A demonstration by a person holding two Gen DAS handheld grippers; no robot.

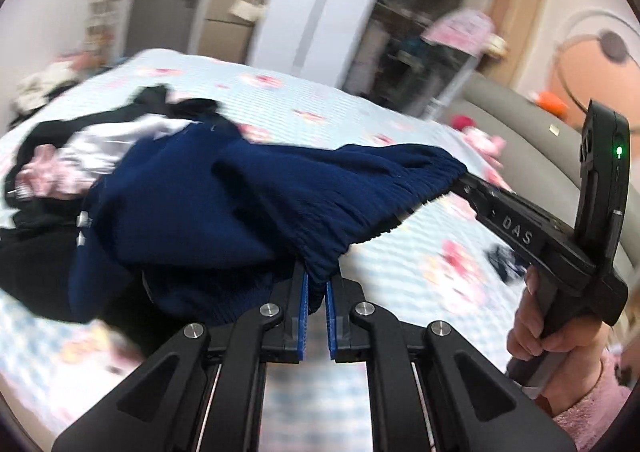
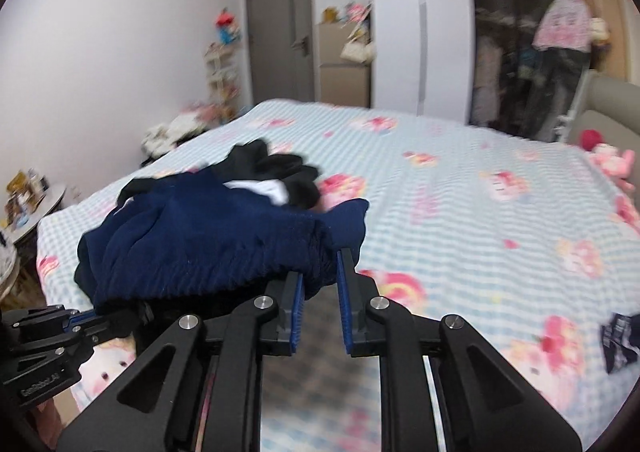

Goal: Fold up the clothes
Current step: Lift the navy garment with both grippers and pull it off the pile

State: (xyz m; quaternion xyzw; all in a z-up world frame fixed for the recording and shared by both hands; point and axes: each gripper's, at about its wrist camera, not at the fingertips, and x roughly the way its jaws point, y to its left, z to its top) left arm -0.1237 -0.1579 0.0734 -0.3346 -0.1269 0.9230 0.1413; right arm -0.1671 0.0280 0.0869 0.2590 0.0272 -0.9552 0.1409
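Observation:
A navy blue knit garment (image 1: 224, 203) hangs stretched between both grippers above the bed. My left gripper (image 1: 316, 292) is shut on its ribbed hem at the near edge. My right gripper (image 2: 320, 272) is shut on the same ribbed hem (image 2: 316, 252); it also shows in the left wrist view (image 1: 466, 175), pinching the hem's far right end. The rest of the navy garment (image 2: 192, 236) drapes back onto a pile of black, white and pink clothes (image 1: 60, 155) on the bed's left side.
The bed (image 2: 460, 211) has a light blue checked cover with pink cartoon prints. A small dark cloth (image 2: 618, 340) lies at its right edge. Pink plush toys (image 2: 612, 159) sit by the grey headboard (image 1: 500, 111). Wardrobe and door stand behind.

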